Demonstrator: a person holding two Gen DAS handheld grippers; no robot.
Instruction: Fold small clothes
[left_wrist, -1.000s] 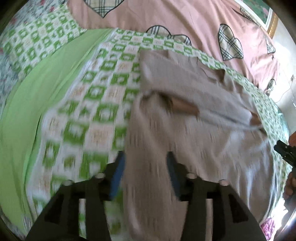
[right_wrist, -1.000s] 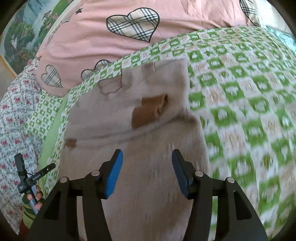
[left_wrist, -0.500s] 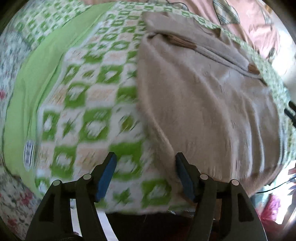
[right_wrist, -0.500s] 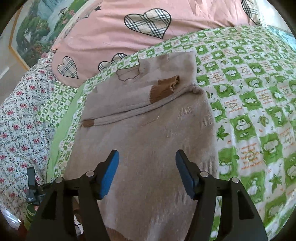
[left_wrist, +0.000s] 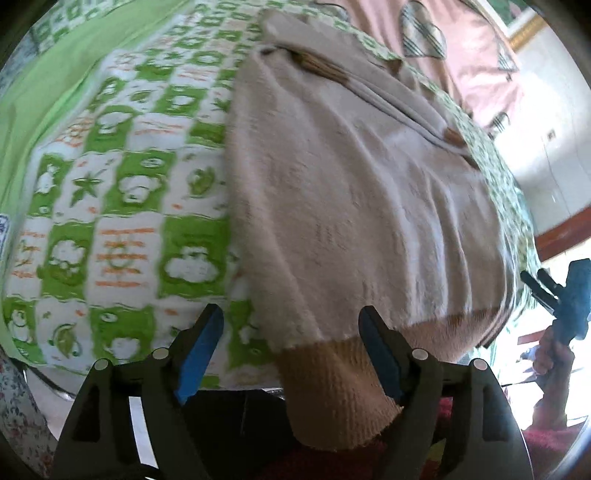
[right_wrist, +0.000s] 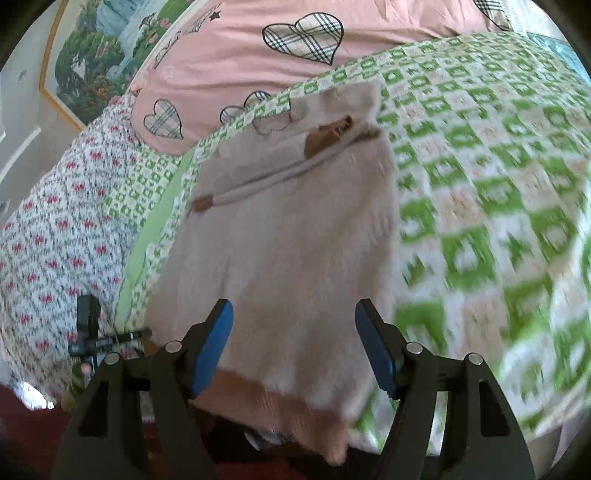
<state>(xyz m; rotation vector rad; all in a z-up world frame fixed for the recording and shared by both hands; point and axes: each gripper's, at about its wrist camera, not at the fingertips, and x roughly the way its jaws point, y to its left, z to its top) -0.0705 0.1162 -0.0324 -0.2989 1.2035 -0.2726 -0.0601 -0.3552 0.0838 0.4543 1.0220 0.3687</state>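
Observation:
A beige knit sweater (left_wrist: 362, 192) with brown cuffs lies on the bed, its sleeves folded across the chest, and its tan ribbed hem (left_wrist: 332, 384) hangs over the near bed edge. My left gripper (left_wrist: 291, 350) is open, its jaws on either side of the hem's left corner. In the right wrist view the sweater (right_wrist: 295, 236) lies the same way. My right gripper (right_wrist: 293, 347) is open just above the hem (right_wrist: 280, 402) near its right corner. The other gripper shows at the edge of each view (left_wrist: 569, 295) (right_wrist: 88, 332).
A green and white checked blanket (right_wrist: 480, 192) covers the bed. A pink quilt with plaid hearts (right_wrist: 280, 40) lies behind the sweater. A floral sheet (right_wrist: 48, 229) lies at the left. A framed picture (right_wrist: 96, 48) hangs on the wall.
Both grippers have pulled back from over the sweater's body to its hem at the near bed edge. Both stay open.

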